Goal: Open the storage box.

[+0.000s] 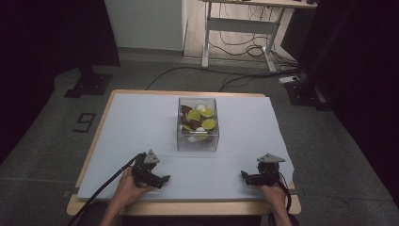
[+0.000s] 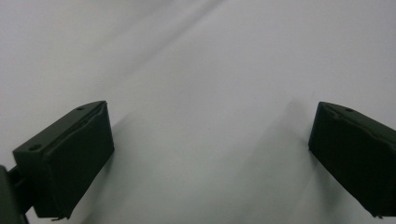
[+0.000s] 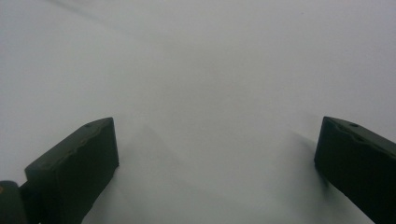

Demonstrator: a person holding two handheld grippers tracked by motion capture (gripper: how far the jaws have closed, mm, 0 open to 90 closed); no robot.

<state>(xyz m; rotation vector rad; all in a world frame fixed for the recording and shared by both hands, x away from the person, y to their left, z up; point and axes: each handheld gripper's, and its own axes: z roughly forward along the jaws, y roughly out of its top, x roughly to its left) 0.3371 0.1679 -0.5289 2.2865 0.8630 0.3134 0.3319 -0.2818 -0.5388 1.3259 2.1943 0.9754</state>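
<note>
Resting on the pale grey-blue matte table cover (image 1: 141, 122), near the front edge and well apart: left gripper (image 1: 165, 179) and right gripper (image 1: 243, 174), black two-jaw tools, both with jaws spread wide and nothing between them. Clear square plastic box (image 1: 198, 141) stands at mid-table, beyond and between them, walls glossy and rigid. Contents: lime-green round slices (image 1: 208, 124), dark brown chunks, white rounded pieces, heaped loosely. Advised: approach from above, clearing the rim, and take one piece at a time.

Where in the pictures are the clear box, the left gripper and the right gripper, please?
clear box (image 1: 198, 141): high view, its front wall.
left gripper (image 1: 164, 180): high view, between its fingers.
right gripper (image 1: 244, 176): high view, between its fingers.
</note>
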